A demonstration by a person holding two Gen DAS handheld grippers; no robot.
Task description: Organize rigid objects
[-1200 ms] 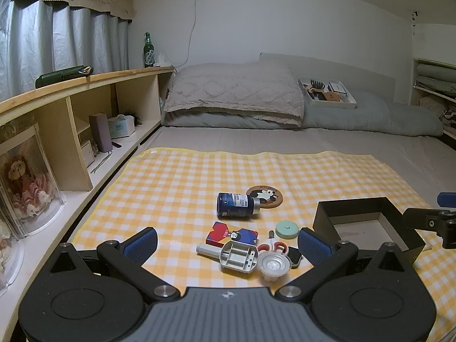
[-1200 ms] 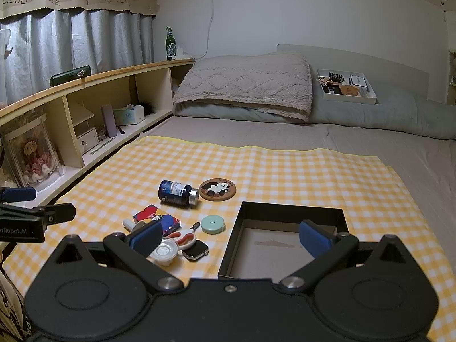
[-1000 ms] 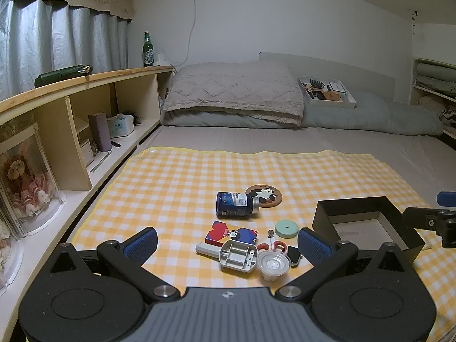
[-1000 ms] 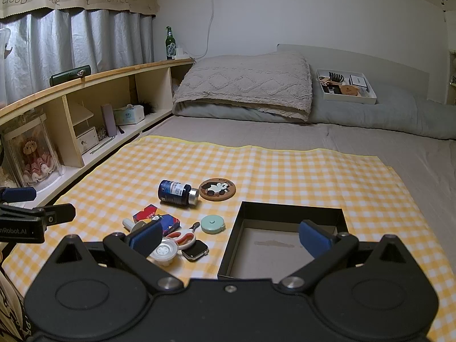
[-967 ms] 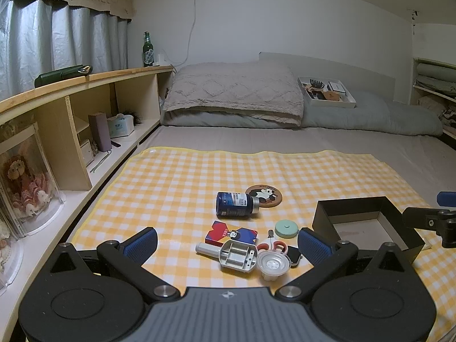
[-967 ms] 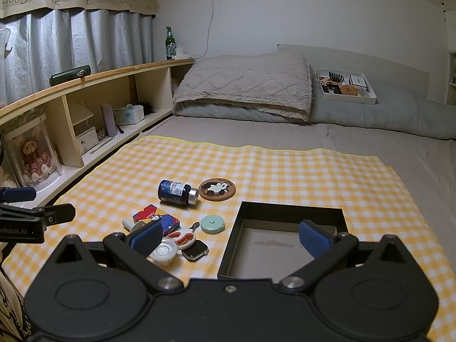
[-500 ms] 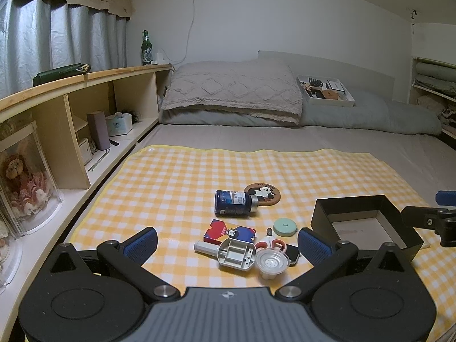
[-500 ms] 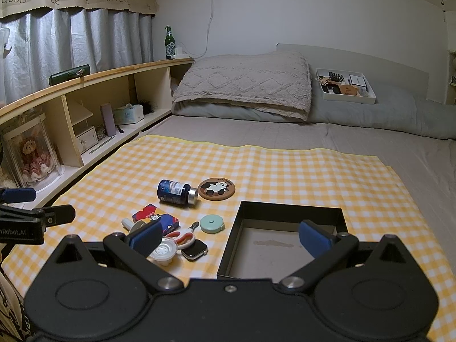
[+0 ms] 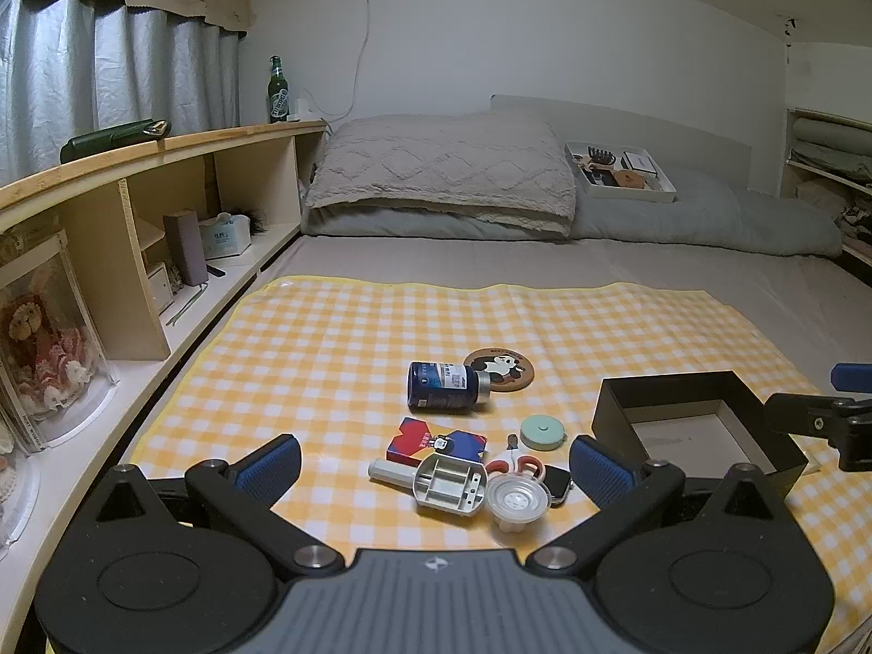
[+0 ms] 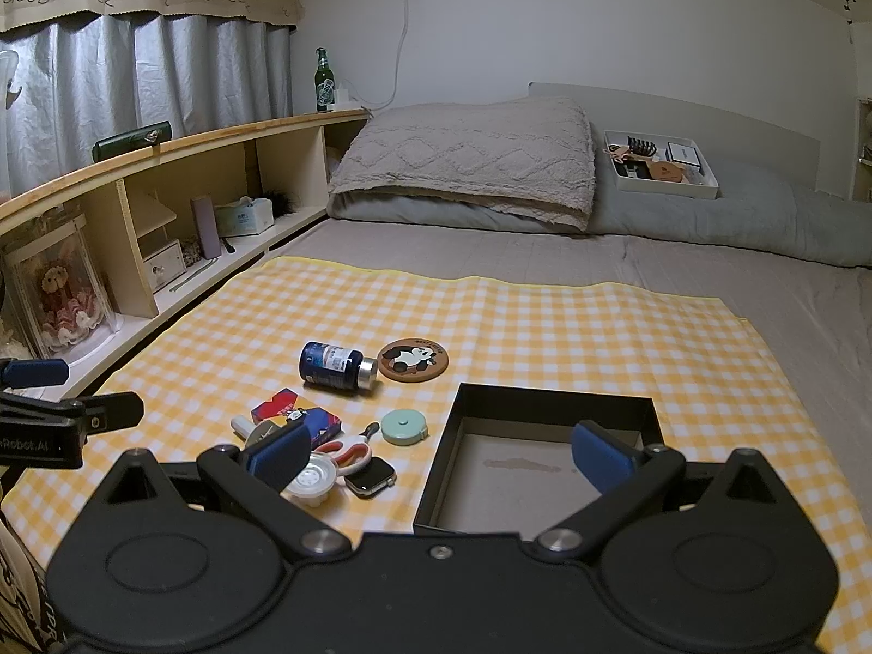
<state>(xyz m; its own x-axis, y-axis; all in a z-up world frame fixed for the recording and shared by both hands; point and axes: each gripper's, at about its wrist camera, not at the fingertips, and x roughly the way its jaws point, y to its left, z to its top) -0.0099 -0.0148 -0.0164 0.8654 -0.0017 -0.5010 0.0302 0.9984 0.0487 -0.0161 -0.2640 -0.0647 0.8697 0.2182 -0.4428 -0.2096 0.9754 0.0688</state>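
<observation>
On the yellow checked cloth (image 9: 327, 359) lies a cluster of small items. These are a blue bottle (image 9: 444, 387) on its side, a panda coaster (image 9: 500, 368), a green tape measure (image 9: 540, 431), a red-blue card box (image 9: 436, 440), a grey metal holder (image 9: 449, 482), a white round lid (image 9: 516, 501), scissors (image 10: 349, 449) and a smartwatch (image 10: 370, 477). An empty black box (image 10: 550, 398) stands to their right. My left gripper (image 9: 436, 466) hovers open just before the cluster. My right gripper (image 10: 438, 455) is open in front of the box's near left corner.
A wooden shelf unit (image 9: 136, 229) with boxes and a doll case runs along the left. A pillow (image 9: 447, 169) and a white tray (image 9: 621, 174) on a grey duvet lie at the bed's far end. Bare checked cloth stretches behind the items.
The left wrist view has shifted very slightly, so the items sit a touch higher in it. Both grippers stay open and no object has moved.
</observation>
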